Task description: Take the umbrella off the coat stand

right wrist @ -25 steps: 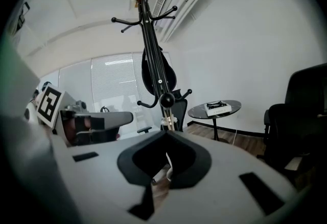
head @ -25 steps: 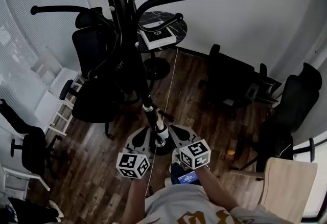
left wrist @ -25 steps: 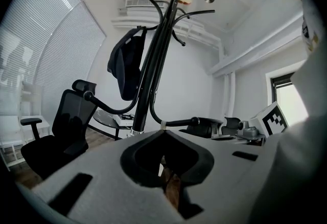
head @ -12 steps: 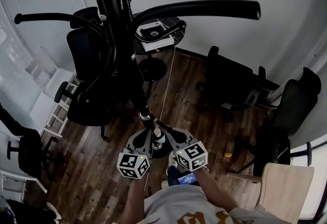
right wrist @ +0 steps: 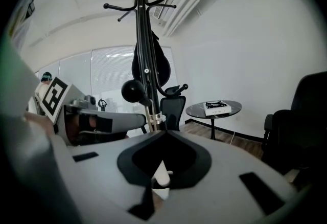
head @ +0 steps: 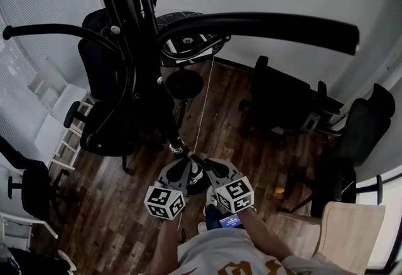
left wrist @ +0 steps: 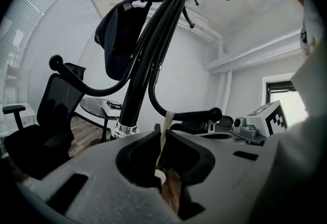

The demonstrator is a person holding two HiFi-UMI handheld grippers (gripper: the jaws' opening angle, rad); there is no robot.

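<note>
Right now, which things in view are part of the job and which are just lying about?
Job: coat stand, umbrella (probably the black bundle against it), left tongs shut on a cream cord, right tongs shut.
Lying about: office chairs, round table, white box on it.

Around the one coat stand (head: 134, 48): one umbrella (head: 176, 146), two grippers (head: 180, 172) (head: 211, 170), one round table (head: 164, 20), five black chairs (head: 282, 101), one wooden chair (head: 352, 230).

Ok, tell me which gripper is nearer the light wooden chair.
Right. The right gripper is left of the light wooden chair; the left gripper, jaws shut on a pale cord, lies farther left.
</note>
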